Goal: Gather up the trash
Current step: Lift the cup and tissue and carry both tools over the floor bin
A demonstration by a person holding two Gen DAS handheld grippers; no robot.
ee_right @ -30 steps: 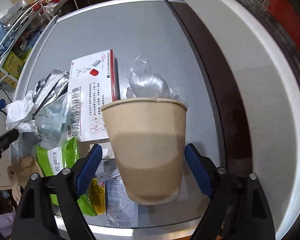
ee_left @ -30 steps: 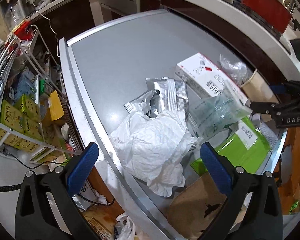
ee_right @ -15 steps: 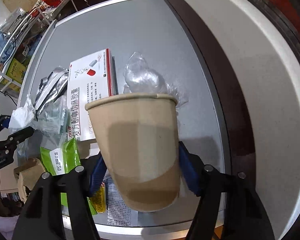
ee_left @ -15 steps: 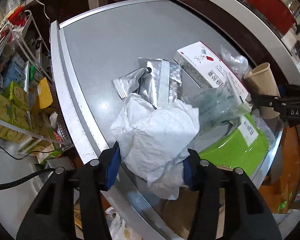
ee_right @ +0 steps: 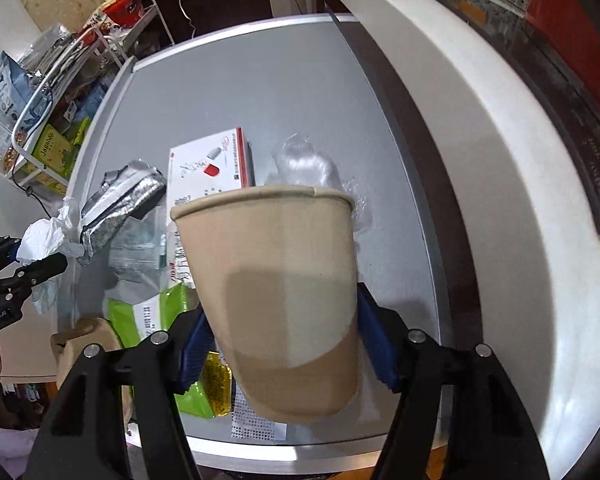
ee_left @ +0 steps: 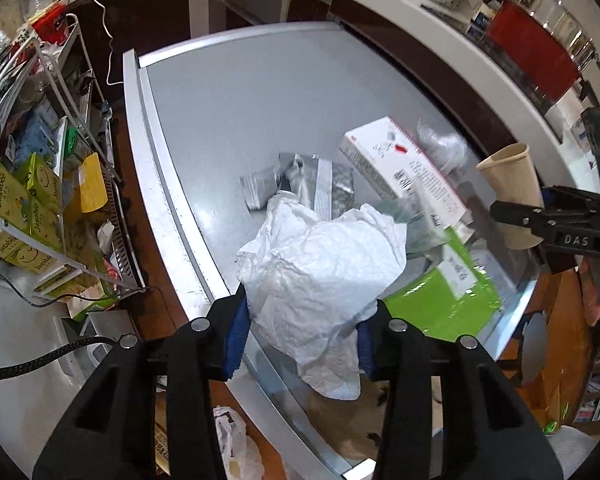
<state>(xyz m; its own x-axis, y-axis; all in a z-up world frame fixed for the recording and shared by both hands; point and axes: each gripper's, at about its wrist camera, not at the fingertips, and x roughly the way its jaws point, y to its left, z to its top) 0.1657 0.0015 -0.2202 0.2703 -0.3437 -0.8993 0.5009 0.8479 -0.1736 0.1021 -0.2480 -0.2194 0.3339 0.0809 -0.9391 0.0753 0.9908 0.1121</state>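
The left claw (ee_left: 302,338) at lower centre has just clamped onto the crumpled white paper (ee_left: 320,264), while the right claw (ee_right: 282,346) grips the tan paper cup (ee_right: 276,280) above the grey surface (ee_right: 260,92).

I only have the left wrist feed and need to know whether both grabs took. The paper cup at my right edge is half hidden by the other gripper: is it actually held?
Observer: Yes. In the right wrist view the right gripper has both blue pads against the paper cup, its rim pointing away from the camera.
Operator: Anything under the cup I can't see?
Observer: A small yellow packet lies by the green pouch, near the table's front edge.
Operator: And behind the cup?
Observer: Crumpled clear plastic lies beside the white medicine box.
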